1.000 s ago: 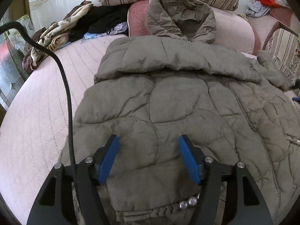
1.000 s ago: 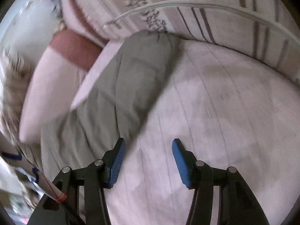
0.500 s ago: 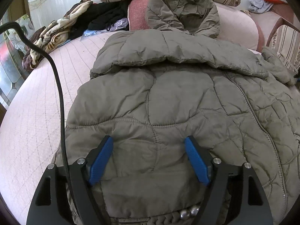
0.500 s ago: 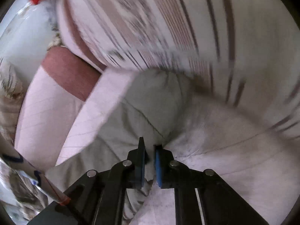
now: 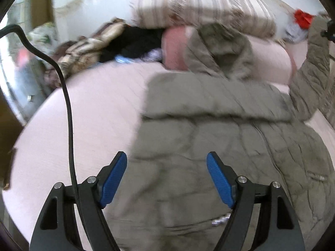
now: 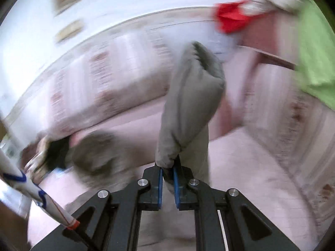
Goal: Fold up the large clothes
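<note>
Olive quilted jacket on a pink bed, one sleeve lifted.

Left wrist view: the left gripper (image 5: 166,179) hangs with its blue pads spread wide and nothing between them, above the jacket (image 5: 219,138), which lies flat on the bed (image 5: 94,115) from centre toward 4 o'clock; its hood (image 5: 217,52) rests at 12 o'clock against a pink bolster (image 5: 270,58), and its sleeve (image 5: 314,67) rises at 2 o'clock. Right wrist view: the right gripper (image 6: 166,185) is clenched on the sleeve cuff (image 6: 188,108), which stands up toward 12 o'clock; a red cloth (image 6: 230,17) sits at 1 o'clock.
</note>
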Tool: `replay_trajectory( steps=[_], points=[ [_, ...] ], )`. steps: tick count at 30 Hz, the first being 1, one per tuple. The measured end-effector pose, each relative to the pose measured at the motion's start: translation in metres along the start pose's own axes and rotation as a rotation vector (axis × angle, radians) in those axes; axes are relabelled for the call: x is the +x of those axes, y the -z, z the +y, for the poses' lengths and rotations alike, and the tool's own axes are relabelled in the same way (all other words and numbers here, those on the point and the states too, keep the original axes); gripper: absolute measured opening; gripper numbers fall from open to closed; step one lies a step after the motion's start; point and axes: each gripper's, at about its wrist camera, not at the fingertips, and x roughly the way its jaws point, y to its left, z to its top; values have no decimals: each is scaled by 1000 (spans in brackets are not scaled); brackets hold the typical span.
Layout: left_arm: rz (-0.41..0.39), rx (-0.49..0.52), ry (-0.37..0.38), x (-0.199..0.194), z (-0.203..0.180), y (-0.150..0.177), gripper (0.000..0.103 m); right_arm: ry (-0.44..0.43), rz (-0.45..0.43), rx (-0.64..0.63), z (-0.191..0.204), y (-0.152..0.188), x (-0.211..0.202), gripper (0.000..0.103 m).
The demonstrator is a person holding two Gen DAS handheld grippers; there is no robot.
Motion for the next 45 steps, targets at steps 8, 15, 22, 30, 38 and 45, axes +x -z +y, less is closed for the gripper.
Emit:
replay_trajectory(
  steps=[8,15,22,30,38,45],
  points=[
    [-29,-139,-126,-5,73,-14,78,-180,235,-262,178,119,70,9],
    [-40,-213,-138,-12,105,-20,78,-123,429,-427,224,224,165,14],
    [-19,-216,-130,-7,105,-19,78,-166,402,-536,226,244,133,53],
    [23,-200,-114,4,98,-16,78,-129,364,-469,217,214,149,41],
    [54,-212,-122,17,100,-17,78,-134,526,-419,253,248,222,35],
    [80,-204,-112,29,86,-17,78,-164,499,-380,238,211,200,37]
  ],
)
